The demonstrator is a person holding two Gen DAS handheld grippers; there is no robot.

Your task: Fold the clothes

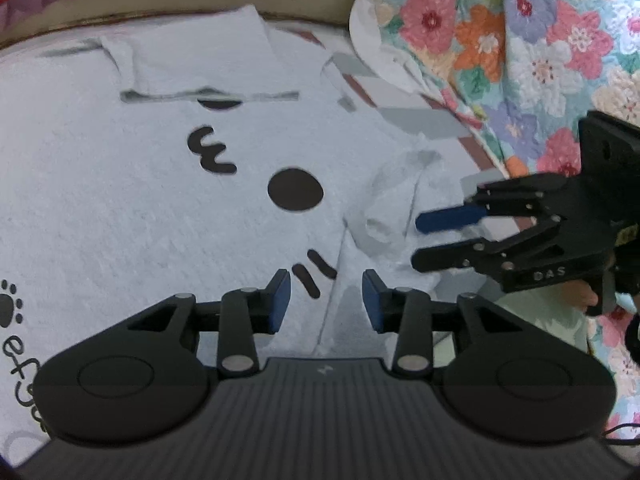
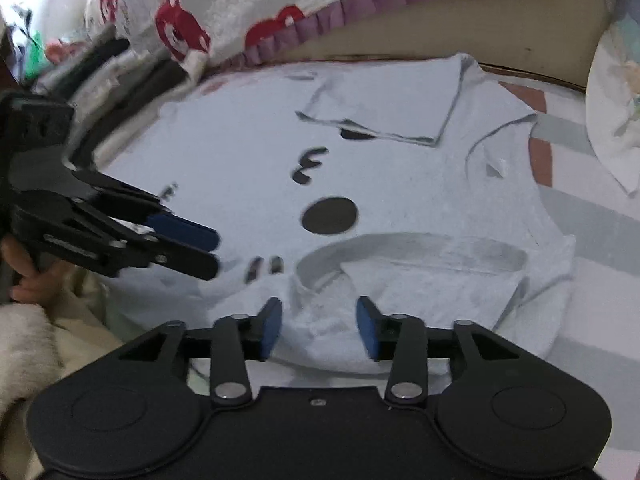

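Spread across a bed beside a floral quilt (image 1: 532, 40), the white cartoon-face T-shirt (image 1: 160, 200) looks light and limp, best pinched at the near collar (image 2: 400, 248), where left gripper (image 1: 326, 300) and right gripper (image 2: 319, 328) hover with fingers apart, holding nothing.

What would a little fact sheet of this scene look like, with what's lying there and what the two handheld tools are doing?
garment: white T-shirt with a black cartoon face, spread flat
sleeves: far one folded onto the body, near one also folded in
surface: bed with checked sheet
left tool: open, holding nothing, over the shirt
right tool: open, holding nothing, over the near sleeve
nearby: floral quilt
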